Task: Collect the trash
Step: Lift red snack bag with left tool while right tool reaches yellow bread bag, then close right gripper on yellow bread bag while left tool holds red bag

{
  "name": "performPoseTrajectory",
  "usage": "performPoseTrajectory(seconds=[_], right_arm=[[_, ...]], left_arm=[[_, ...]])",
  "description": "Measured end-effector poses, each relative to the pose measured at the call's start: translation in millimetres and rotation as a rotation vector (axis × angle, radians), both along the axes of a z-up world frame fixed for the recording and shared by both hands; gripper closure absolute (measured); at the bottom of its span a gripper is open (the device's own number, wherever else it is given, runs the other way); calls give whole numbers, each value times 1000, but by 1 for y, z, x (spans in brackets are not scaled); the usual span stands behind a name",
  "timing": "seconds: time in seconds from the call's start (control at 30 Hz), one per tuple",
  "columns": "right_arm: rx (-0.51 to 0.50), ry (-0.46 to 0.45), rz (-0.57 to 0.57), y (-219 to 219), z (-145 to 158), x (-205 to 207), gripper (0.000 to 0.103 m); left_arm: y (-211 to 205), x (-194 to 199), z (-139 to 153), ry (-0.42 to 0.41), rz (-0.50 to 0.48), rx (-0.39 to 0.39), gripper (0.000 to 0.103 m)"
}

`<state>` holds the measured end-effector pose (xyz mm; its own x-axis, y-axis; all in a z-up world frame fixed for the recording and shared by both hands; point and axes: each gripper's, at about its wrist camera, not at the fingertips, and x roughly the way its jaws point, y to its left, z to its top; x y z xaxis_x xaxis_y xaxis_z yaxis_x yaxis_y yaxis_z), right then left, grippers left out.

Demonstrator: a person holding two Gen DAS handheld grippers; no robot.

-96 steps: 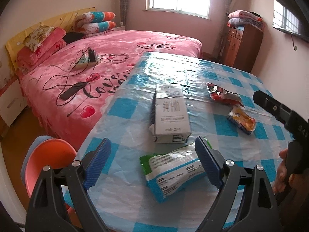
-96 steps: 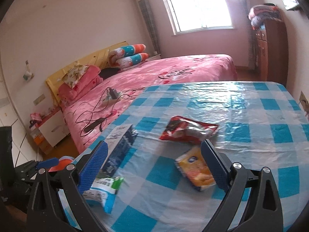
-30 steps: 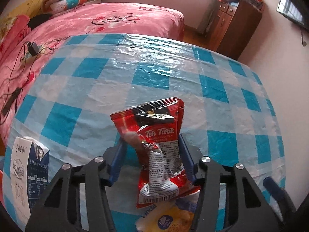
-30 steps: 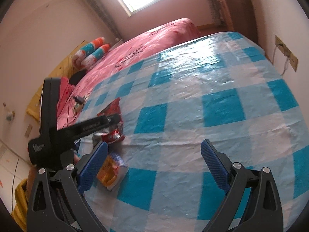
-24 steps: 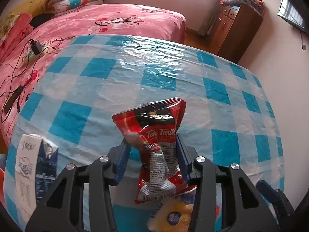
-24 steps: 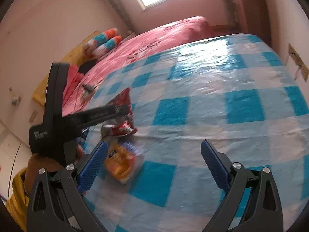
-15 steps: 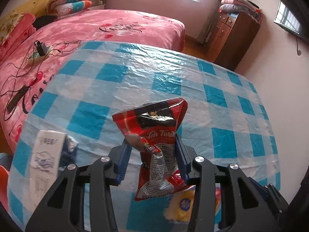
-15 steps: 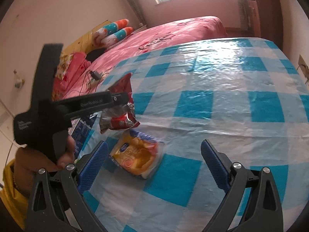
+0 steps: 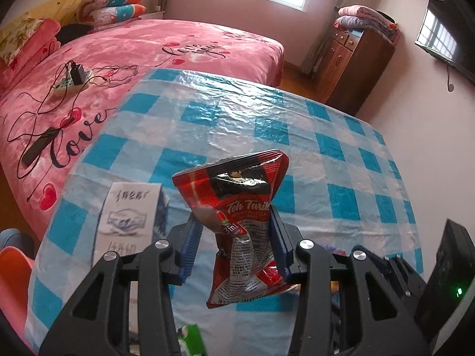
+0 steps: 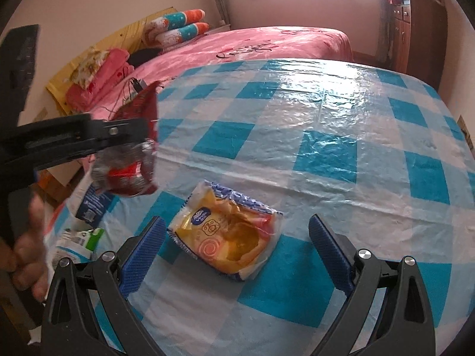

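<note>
Two hand-held grippers are in view. The left hand-held gripper (image 9: 234,243) is closed on a red snack packet (image 9: 237,216) (printed "Teh Tarik"), its blue pads pressing the packet's lower half from both sides. The packet stands roughly upright between the fingers, its crimped top edge above them and its torn silver-lined bottom hanging below, clear of the counter (image 9: 225,118).

The right hand-held gripper (image 10: 237,252) is open, jaws spread wide and holding nothing. A yellow wrapper (image 10: 225,234) lies flat on the counter between and just ahead of its two pads; whether the left pad touches the wrapper's edge cannot be told. From the right wrist view the red packet appears at upper left, clamped and raised above the counter's left edge.

A white and blue carton (image 9: 130,216) lies on its side on the counter, just left of the left hand-held gripper. A green and white wrapper (image 10: 80,237) lies near the counter's near-left corner, beside the carton.

Containers: the carton is the only one seen, and its contents cannot be made out. The yellow wrapper is torn open and crumpled. A pink bed (image 9: 118,53) stands beyond the counter.
</note>
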<state>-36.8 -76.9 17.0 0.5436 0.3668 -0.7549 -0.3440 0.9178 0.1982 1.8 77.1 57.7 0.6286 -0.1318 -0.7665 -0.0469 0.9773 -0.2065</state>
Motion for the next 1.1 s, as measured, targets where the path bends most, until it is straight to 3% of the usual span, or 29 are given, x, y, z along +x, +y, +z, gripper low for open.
performPoseTrajectory(seconds=[0.47,0.63,0.97,1.1], right_arm=[[-170,-12,3,34,-9,10,8],[-228,-26,-9,40,-11,10,16],[-209,-34,-5,36,-9,9,23],[-190,-40,-16,33,-7,8,37]], left_arm=[[30,-44,6,-1,-45,-39,58],[45,-55,6,3,-52,-64,58],[79,-77,-2,16,-42,-111,58],[91,-85,-4,13,-35,-121,58]])
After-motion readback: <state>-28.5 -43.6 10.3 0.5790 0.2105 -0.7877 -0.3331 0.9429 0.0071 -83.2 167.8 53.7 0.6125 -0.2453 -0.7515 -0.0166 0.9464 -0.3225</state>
